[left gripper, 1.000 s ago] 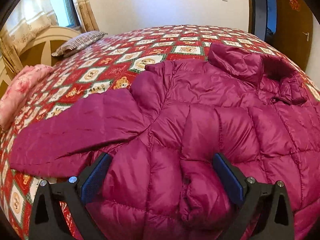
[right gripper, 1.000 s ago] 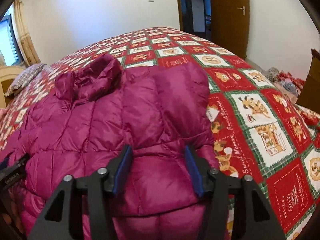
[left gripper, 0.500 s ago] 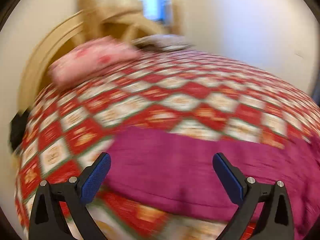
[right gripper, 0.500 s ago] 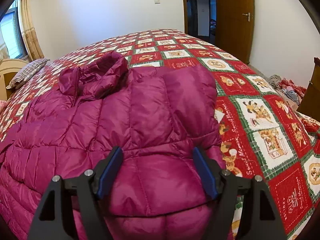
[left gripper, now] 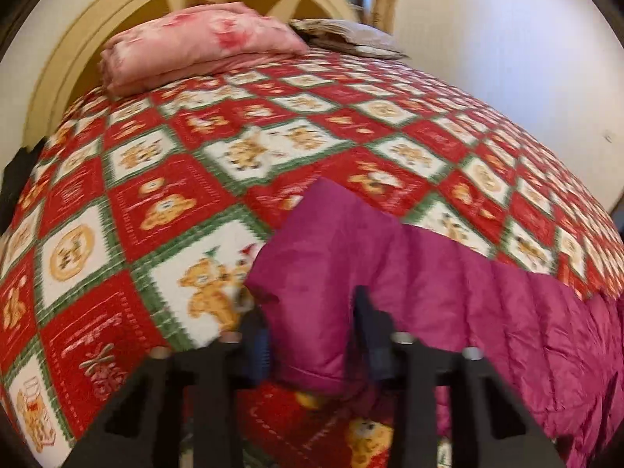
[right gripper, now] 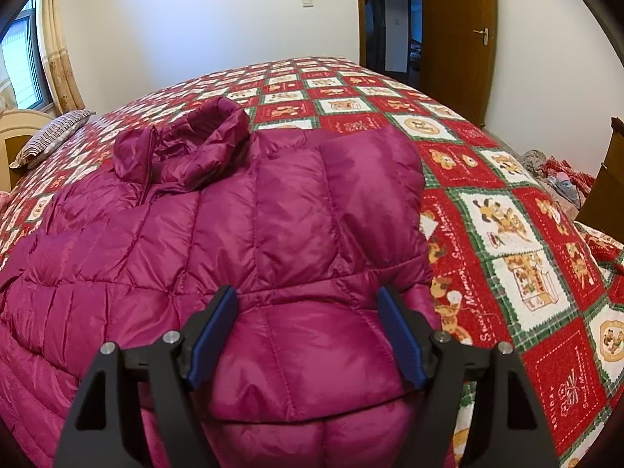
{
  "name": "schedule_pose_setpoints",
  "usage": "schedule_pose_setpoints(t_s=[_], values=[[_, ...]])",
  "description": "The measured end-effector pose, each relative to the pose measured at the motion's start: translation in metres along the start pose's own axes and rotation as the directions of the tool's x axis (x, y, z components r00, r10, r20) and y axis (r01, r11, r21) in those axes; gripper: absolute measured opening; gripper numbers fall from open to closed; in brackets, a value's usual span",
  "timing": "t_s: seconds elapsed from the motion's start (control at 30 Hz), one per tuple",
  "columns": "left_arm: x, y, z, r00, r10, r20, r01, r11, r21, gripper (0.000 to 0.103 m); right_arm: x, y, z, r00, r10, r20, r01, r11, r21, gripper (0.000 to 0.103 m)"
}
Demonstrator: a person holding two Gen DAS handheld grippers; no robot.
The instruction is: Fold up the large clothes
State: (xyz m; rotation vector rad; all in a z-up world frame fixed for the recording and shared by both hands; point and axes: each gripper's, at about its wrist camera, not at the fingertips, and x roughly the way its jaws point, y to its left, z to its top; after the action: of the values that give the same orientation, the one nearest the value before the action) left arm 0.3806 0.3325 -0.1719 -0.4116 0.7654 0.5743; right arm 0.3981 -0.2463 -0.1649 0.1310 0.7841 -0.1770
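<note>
A magenta quilted puffer jacket (right gripper: 249, 234) lies spread on a bed with a red, white and green teddy-bear quilt (right gripper: 507, 226). Its hood (right gripper: 195, 144) is bunched at the far end. In the left wrist view the jacket's left sleeve (left gripper: 335, 273) stretches out over the quilt (left gripper: 156, 202). My left gripper (left gripper: 312, 335) is shut on the sleeve's end. My right gripper (right gripper: 308, 335) is open, its blue-padded fingers (right gripper: 212, 335) straddling a folded puffy part of the jacket near the front edge, not pinching it.
A pink folded blanket (left gripper: 195, 43) and a striped pillow (left gripper: 351, 35) lie by the cream headboard (left gripper: 117, 11). A brown door (right gripper: 456, 35) and a pile of things on the floor (right gripper: 553, 171) are to the right of the bed.
My left gripper swung left from over the jacket's body to the sleeve end and closed on it. My right gripper opened wider and drew back slightly.
</note>
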Motion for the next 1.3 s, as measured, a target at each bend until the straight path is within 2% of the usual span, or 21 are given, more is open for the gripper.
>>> schedule_pose_setpoints(t_s=[0.07,0.17,0.27,0.3,0.4,0.5,0.53,0.57,0.67,0.73,0.83,0.9,0.93,0.97,1.0,1.03,1.13,1.2,1.3], values=[[-0.005,-0.007,0.002,1.0,-0.008,0.006,0.008,1.0,0.024,0.023,0.0,0.0,0.0,1.0,0.002,0.001,-0.002,1.0,0.002,0.077],[-0.03,-0.026,0.009,0.997,-0.038,0.073,0.034,0.998,0.052,0.022,0.0,-0.001,0.0,1.0,0.007,0.003,-0.007,1.0,0.006,0.077],[-0.073,-0.063,0.014,0.975,-0.155,0.161,0.135,0.982,0.131,0.022,0.0,-0.001,-0.001,1.0,0.012,0.005,-0.012,1.0,0.011,0.077],[-0.089,-0.079,0.013,0.962,-0.199,0.185,0.168,0.971,0.172,0.022,0.0,-0.001,-0.001,1.0,0.012,0.006,-0.012,1.0,0.012,0.077],[-0.136,-0.136,0.002,0.91,-0.344,0.23,0.265,0.911,0.316,0.022,0.0,-0.003,-0.001,1.0,0.02,0.01,-0.02,1.0,0.018,0.077],[-0.176,-0.196,-0.026,0.851,-0.479,0.217,0.341,0.817,0.466,0.022,-0.001,-0.004,-0.001,0.999,0.029,0.014,-0.03,0.999,0.026,0.077],[-0.19,-0.22,-0.042,0.825,-0.53,0.197,0.37,0.769,0.522,0.022,-0.001,-0.005,-0.001,0.999,0.034,0.016,-0.034,0.999,0.03,0.077],[-0.198,-0.238,-0.055,0.808,-0.561,0.181,0.384,0.733,0.561,0.022,-0.001,-0.006,-0.002,0.999,0.037,0.017,-0.038,0.999,0.033,0.077],[-0.214,-0.283,-0.095,0.777,-0.613,0.143,0.386,0.643,0.661,0.022,-0.001,-0.007,-0.002,0.999,0.047,0.021,-0.048,0.998,0.041,0.077],[-0.212,-0.314,-0.127,0.772,-0.632,0.069,0.41,0.578,0.706,0.023,-0.002,-0.008,-0.002,0.998,0.053,0.024,-0.054,0.997,0.048,0.077],[-0.2,-0.345,-0.165,0.79,-0.612,-0.038,0.44,0.524,0.729,0.027,-0.002,-0.01,-0.002,0.997,0.065,0.028,-0.067,0.996,0.058,0.077],[-0.191,-0.355,-0.183,0.784,-0.609,-0.123,0.497,0.495,0.713,0.033,-0.002,-0.011,-0.002,0.997,0.073,0.031,-0.075,0.995,0.064,0.077],[-0.184,-0.358,-0.191,0.776,-0.604,-0.182,0.538,0.482,0.691,0.04,-0.002,-0.012,-0.002,0.997,0.076,0.032,-0.078,0.995,0.068,0.077],[-0.182,-0.36,-0.198,0.771,-0.603,-0.205,0.554,0.478,0.682,0.045,-0.002,-0.012,-0.002,0.996,0.078,0.032,-0.08,0.994,0.069,0.077],[-0.182,-0.362,-0.207,0.769,-0.599,-0.222,0.565,0.476,0.674,0.054,-0.002,-0.012,-0.002,0.996,0.081,0.032,-0.083,0.994,0.071,0.077],[-0.18,-0.361,-0.212,0.77,-0.596,-0.228,0.566,0.475,0.674,0.058,-0.002,-0.012,-0.002,0.996,0.084,0.032,-0.086,0.994,0.073,0.078],[-0.183,-0.354,-0.222,0.761,-0.602,-0.239,0.572,0.451,0.685,0.061,-0.002,-0.012,-0.002,0.996,0.088,0.033,-0.09,0.993,0.075,0.078],[-0.189,-0.341,-0.219,0.747,-0.618,-0.247,0.584,0.431,0.688,0.062,-0.002,-0.012,-0.003,0.996,0.088,0.033,-0.091,0.993,0.076,0.078],[-0.194,-0.325,-0.211,0.743,-0.63,-0.225,0.579,0.436,0.689,0.066,-0.002,-0.012,-0.002,0.996,0.088,0.033,-0.091,0.993,0.076,0.078]])
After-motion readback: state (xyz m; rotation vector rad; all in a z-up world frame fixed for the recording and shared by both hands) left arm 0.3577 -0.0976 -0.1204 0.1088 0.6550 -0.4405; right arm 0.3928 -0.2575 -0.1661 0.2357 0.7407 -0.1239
